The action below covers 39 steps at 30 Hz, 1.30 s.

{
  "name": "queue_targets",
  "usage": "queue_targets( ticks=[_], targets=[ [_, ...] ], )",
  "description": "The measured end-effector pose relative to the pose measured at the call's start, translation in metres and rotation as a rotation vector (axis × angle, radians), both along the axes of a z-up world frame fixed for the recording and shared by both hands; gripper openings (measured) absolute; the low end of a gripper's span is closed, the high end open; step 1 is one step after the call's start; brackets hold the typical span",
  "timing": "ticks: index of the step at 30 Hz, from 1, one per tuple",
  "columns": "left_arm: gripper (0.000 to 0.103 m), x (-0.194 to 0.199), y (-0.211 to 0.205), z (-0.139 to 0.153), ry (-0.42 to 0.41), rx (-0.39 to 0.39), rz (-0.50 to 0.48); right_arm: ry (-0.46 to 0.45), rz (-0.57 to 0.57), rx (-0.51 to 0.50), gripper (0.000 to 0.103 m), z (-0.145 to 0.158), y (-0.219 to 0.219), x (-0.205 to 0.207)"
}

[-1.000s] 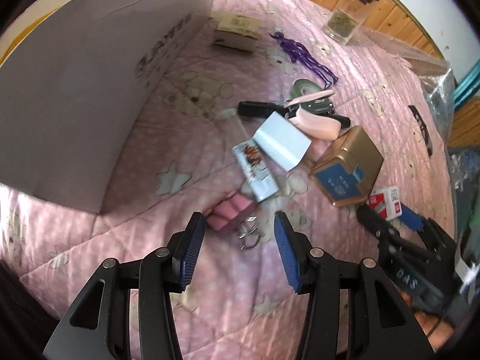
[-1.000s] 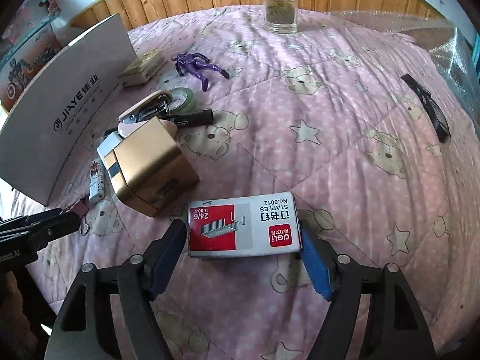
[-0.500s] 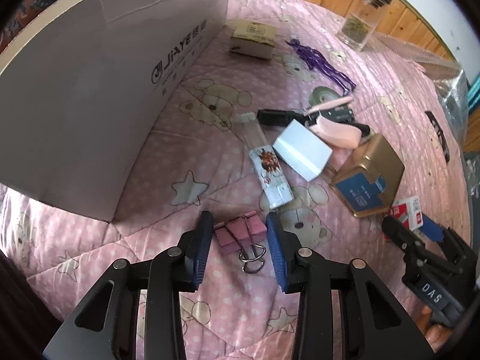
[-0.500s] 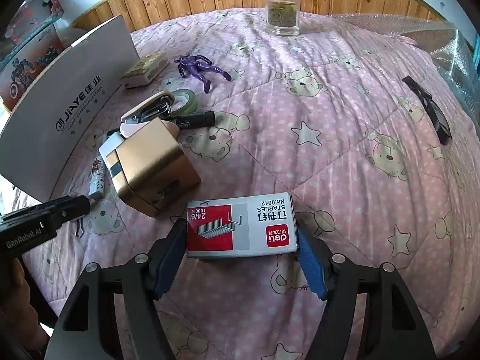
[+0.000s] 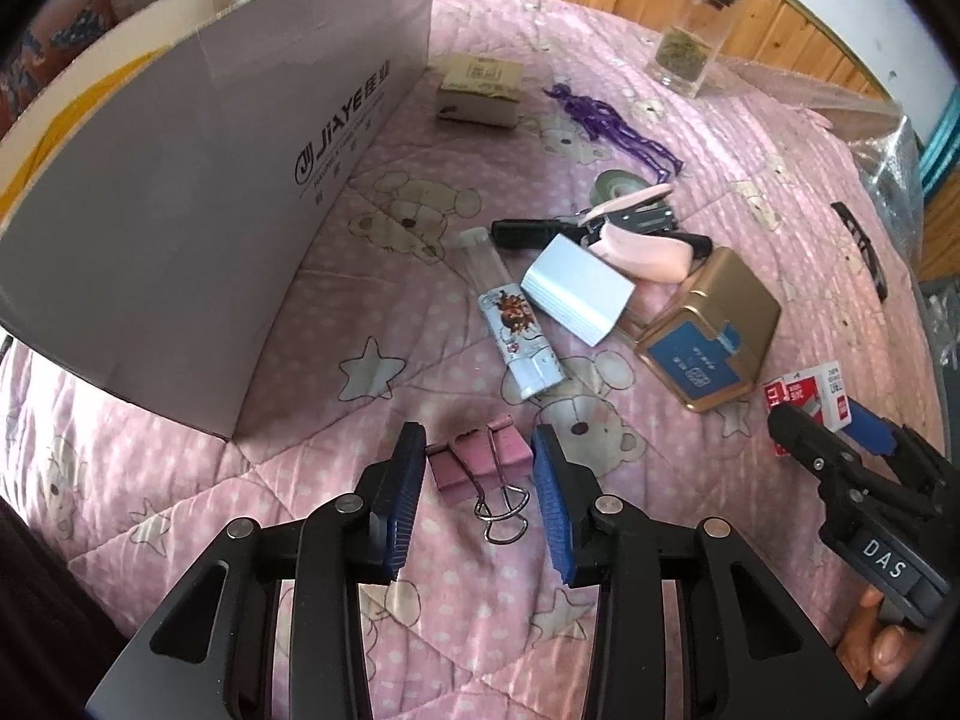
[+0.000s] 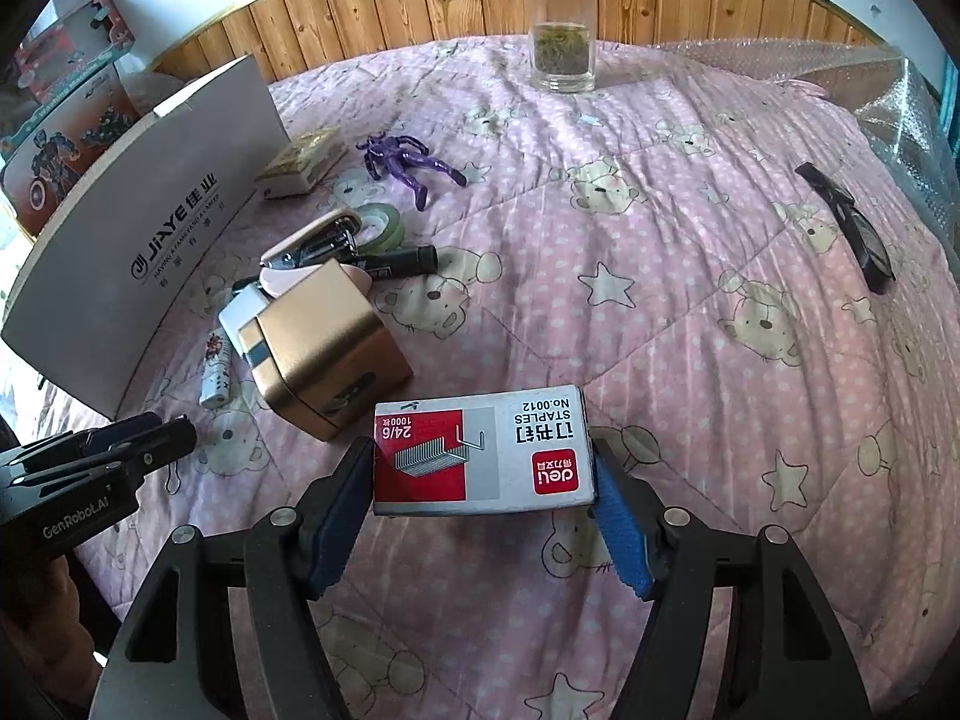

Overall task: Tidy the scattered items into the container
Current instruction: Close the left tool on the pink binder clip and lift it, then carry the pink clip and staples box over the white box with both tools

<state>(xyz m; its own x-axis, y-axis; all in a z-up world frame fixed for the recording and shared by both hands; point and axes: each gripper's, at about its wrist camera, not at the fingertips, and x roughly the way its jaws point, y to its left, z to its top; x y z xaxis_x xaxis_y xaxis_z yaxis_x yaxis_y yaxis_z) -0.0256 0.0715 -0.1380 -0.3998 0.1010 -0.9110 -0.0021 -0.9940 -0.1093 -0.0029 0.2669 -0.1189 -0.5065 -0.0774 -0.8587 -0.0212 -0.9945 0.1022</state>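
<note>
Two grippers in play, one per wrist view. Left gripper point(image 5: 477, 495) is low over the pink quilt point(image 5: 420, 192), blue pads either side of a pink binder clip point(image 5: 480, 459); left pad looks to touch the clip edge, right pad shows a thin gap, so cannot tell if it's actually clamped. Clip's wire loops point back toward the camera, and its far side is partly masked by the fingers. Right gripper point(image 6: 483, 501) is closed on a staples box point(image 6: 483, 453), pads pressed on both short ends, label upside down to the camera; box underside hidden, shadow on quilt below it.

Just past the clip: glue stick point(image 5: 516, 333) lying flat, white block point(image 5: 576, 288) resting partly on it, gold tin point(image 5: 711, 330) to the right. From the right wrist the tin covers most of the white block. Behind those, a pink stapler point(image 5: 636, 228), black marker point(image 5: 534, 234) and tape roll point(image 5: 618, 186) overlap in a pile, edges hard to separate.

Container is the white cardboard box point(image 5: 198, 210) on the left, only its outer wall seen, inside not visible, top cut off by the frame. Near its far corner a small tan carton point(image 5: 480, 87), then a purple figure point(image 6: 405, 165). Farthest: glass jar point(image 6: 561, 42), lid cropped in the right view. Dark glasses point(image 6: 852, 225) sit well apart on the right, distorted at the fisheye rim
</note>
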Motion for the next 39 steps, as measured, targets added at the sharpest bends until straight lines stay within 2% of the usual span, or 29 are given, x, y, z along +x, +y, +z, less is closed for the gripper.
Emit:
queue_targets(
  ticks=[9,21,39],
  targets=[
    [0.038,0.006,-0.005,0.028,0.060,-0.002,-0.010,0.024,0.023,0.020,0.070,0.019,-0.014,0.008],
    [0.038,0.011,-0.023,0.060,0.124,0.063,-0.005,0.079,0.054,0.067,0.070,0.063,-0.039,0.019],
    [0.038,0.012,-0.073,0.103,0.219,0.140,0.047,0.150,0.153,0.090,0.070,0.109,-0.111,0.007]
  ],
)
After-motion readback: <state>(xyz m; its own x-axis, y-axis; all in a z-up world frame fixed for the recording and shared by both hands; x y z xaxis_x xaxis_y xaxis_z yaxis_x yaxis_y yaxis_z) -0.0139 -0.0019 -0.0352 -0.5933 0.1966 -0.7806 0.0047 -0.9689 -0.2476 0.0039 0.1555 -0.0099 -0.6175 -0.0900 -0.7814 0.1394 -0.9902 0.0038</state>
